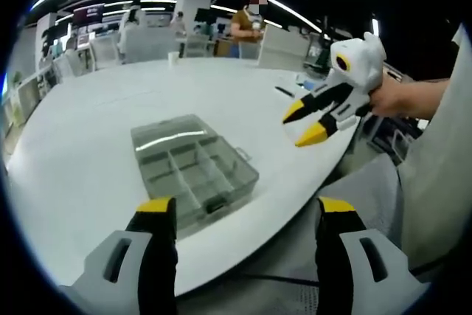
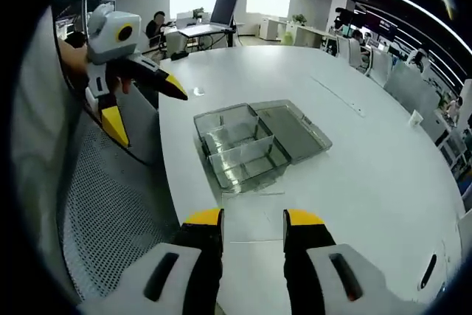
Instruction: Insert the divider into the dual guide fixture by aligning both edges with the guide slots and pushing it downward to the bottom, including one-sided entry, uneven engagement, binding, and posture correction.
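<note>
- Grippers were both held in the air off the near edge of the white table (image 1: 96,153), neither touching anything.
- Left gripper (image 1: 247,215) had its yellow-tipped jaws spread wide with nothing between them; it also appeared in the right gripper view (image 2: 144,105), jaws parted.
- Right gripper (image 2: 253,219) was released too, jaws apart and empty; seen from the left gripper view (image 1: 306,123), a hand (image 1: 391,97) held it.
- Clear plastic compartment box (image 2: 254,142) lay on the table near its edge, lid folded open flat beside it.
- Which piece was the divider could not be told.
</note>
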The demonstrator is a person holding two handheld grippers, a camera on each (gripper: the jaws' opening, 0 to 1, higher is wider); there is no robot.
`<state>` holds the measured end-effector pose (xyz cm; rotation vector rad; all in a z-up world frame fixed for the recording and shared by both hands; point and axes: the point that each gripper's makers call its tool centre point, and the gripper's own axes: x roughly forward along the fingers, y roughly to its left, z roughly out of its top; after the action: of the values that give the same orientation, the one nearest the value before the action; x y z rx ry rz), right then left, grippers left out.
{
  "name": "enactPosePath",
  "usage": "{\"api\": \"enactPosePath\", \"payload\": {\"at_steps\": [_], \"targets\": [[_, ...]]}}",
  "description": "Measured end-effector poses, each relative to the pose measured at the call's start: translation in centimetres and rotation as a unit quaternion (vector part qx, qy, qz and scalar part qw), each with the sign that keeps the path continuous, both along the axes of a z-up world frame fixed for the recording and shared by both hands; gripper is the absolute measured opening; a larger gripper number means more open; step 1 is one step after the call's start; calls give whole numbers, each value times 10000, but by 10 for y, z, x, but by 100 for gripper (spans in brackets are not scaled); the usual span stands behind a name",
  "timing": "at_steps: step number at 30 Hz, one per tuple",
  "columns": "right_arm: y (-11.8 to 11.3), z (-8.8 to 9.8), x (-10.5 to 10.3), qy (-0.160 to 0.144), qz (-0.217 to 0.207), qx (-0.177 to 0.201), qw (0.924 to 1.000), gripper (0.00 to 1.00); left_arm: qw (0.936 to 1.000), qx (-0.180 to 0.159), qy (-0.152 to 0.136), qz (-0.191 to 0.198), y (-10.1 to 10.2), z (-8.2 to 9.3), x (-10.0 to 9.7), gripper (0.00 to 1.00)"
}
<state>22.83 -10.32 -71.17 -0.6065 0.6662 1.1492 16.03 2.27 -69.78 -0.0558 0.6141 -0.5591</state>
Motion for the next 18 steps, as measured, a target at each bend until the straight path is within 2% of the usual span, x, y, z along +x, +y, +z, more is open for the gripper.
{"api": "enactPosePath", "payload": {"at_steps": [18], "targets": [[25,15,-14,-145,366,218,9990,27,9999,-119,-27,9,-3,4,8,74]]}}
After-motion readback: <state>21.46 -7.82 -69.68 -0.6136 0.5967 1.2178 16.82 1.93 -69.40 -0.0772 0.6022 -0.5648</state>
